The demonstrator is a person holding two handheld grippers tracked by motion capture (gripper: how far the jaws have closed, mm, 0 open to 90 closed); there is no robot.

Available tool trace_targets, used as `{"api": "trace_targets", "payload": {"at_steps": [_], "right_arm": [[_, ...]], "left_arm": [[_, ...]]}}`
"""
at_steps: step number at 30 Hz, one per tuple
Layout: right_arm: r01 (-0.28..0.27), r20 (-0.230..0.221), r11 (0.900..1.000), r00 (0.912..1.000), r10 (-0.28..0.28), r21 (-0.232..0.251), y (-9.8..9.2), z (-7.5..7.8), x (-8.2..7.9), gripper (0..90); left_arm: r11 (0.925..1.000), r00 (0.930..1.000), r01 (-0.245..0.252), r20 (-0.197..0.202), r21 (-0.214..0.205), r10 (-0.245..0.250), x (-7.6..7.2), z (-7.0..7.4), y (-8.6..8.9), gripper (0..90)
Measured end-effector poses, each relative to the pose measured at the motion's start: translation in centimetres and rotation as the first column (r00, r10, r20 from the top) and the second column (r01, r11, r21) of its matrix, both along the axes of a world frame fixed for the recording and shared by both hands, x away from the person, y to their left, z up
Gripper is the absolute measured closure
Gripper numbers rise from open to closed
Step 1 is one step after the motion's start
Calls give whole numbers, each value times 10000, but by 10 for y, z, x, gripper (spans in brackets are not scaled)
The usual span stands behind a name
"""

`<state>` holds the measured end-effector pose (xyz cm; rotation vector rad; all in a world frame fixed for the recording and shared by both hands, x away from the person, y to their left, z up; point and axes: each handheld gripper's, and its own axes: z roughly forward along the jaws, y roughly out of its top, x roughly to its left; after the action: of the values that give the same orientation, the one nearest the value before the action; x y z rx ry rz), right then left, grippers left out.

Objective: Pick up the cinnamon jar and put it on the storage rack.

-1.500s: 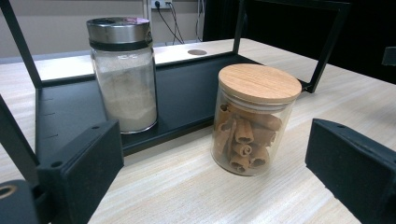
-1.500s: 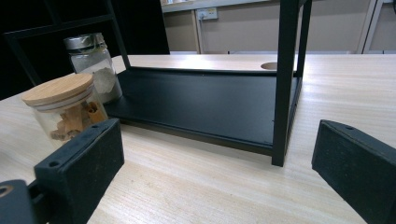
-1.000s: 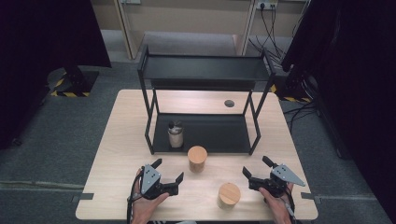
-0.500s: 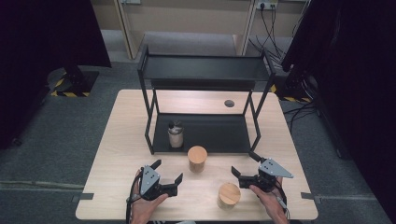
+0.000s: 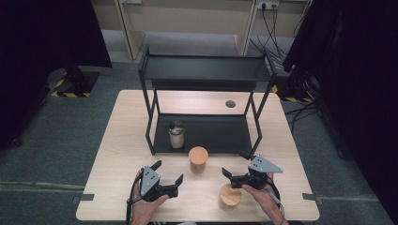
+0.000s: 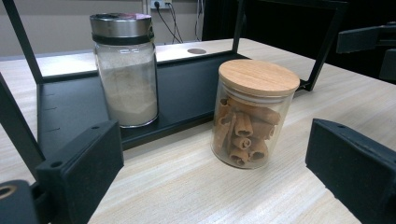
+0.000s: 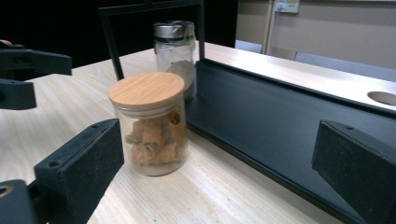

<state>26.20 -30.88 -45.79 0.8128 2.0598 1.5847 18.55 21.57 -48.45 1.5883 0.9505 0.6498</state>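
A round glass jar (image 6: 252,119) with a flat wooden lid, packed with rolled cinnamon sticks, is standing on the pale wood-grain table (image 5: 117,140) just before the black metal shelf (image 5: 206,133); a steel-capped shaker (image 6: 125,70) of pale powder is sitting on its lower tray. A second wooden-lidded jar (image 5: 229,197) is standing beside the right gripper (image 5: 235,168). The left gripper (image 5: 167,172) and the right one are hovering low, jaws spread wide, gripping nothing
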Motion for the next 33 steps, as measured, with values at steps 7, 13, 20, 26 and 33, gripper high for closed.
{"api": "trace_targets", "payload": {"at_steps": [7, 13, 20, 26, 33], "right_arm": [[-378, -22, 9992, 9993, 378, -139, 5, 3, 6, 27], [-769, 4, 9965, 9970, 769, -325, 11, 9, 12, 27], [-1293, -62, 9893, 9916, 1292, -668, 20, 18, 23, 29], [-1717, -154, 9790, 9851, 1711, -1103, 31, 26, 32, 29], [-2060, -266, 9675, 9786, 2043, -1468, 42, 31, 41, 29]], "left_arm": [[10000, 10000, 43, -17, 45, -43, 0, -1, -1, 32], [10000, 10000, 12, -29, 42, -12, 0, -1, -1, 33], [10000, 10000, 5, -34, 53, -5, 0, -1, -1, 32], [10000, 10000, 7, -31, 44, -7, 0, -1, -1, 33], [10000, 10000, -11, -21, 22, 11, 0, -2, -1, 33]]}}
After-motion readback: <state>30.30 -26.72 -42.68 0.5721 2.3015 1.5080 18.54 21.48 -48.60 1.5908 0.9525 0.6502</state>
